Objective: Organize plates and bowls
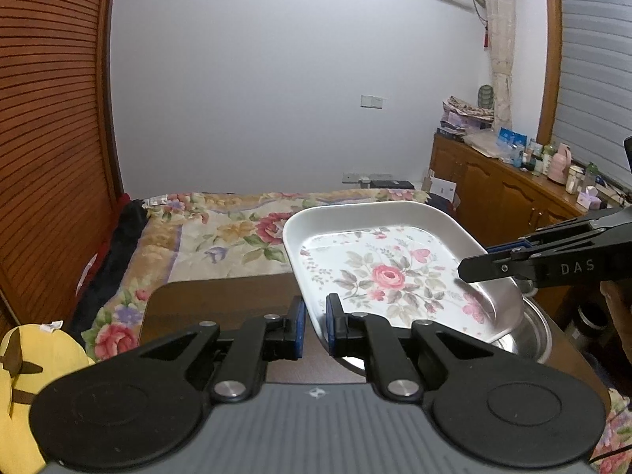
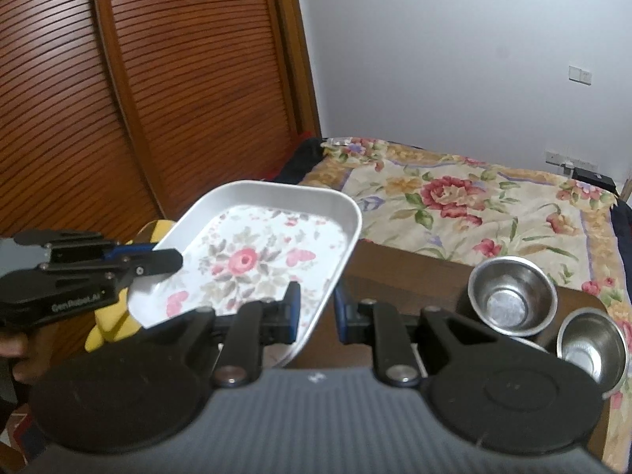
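Holding floral tray (image 1: 395, 272) aloft, both tools clamped on its edges: left tool (image 1: 315, 326), right tool (image 2: 316, 314). Steel bowls (image 2: 509, 296) right of right tool, unstacked on bench (image 2: 414, 276).

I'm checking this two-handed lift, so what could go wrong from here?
1. The floral tray hangs tilted, pinched only at its rim by the left tongs and right tongs, so it could slip.
2. Two steel bowls stand just beside it; a swing might knock them.
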Demonstrator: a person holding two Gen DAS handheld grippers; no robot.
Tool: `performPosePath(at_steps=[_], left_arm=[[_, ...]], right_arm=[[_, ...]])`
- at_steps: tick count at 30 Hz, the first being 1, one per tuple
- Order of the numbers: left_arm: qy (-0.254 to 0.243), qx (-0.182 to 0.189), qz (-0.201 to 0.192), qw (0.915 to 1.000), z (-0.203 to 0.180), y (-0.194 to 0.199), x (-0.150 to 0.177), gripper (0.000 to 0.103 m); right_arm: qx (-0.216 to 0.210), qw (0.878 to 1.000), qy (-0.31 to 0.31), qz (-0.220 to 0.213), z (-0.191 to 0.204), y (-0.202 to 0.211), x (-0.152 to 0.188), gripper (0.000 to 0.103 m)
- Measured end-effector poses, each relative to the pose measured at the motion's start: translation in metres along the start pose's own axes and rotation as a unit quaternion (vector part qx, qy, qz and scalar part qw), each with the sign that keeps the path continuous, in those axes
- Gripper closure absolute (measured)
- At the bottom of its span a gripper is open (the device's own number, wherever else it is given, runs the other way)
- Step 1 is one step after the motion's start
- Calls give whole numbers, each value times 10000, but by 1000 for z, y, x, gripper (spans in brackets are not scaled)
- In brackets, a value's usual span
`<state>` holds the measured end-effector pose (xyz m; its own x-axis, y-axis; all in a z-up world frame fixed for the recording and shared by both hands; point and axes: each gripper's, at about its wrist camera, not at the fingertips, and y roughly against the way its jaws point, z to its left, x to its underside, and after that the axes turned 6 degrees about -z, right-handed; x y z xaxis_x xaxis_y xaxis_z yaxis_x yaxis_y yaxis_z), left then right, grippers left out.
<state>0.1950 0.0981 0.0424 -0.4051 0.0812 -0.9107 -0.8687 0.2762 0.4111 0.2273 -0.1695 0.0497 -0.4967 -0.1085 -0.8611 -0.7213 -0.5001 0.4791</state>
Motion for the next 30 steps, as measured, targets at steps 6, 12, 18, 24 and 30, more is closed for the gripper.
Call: performPosePath(at_steps=[6,12,18,24,30], left_arm=[[-47,51,43,10000,-6,10,13,91],[-50,81,104,9999,-10,14,29,91],[-31,137,108,9998,-13,20,42,92],[-6,151,144,9998,-12,27,57,92],[103,134,307,9994,-9,30,85,92]], right_arm=[[-73,10000,-23,2,2,10,19,83],[-128,9999,-6,0,3,16,36,83],[-204,9997,65,73,5,23,56,83],[-303,9993,125,157,14,24,72,83],[-341,9988,239,263,23,18,93,83]])
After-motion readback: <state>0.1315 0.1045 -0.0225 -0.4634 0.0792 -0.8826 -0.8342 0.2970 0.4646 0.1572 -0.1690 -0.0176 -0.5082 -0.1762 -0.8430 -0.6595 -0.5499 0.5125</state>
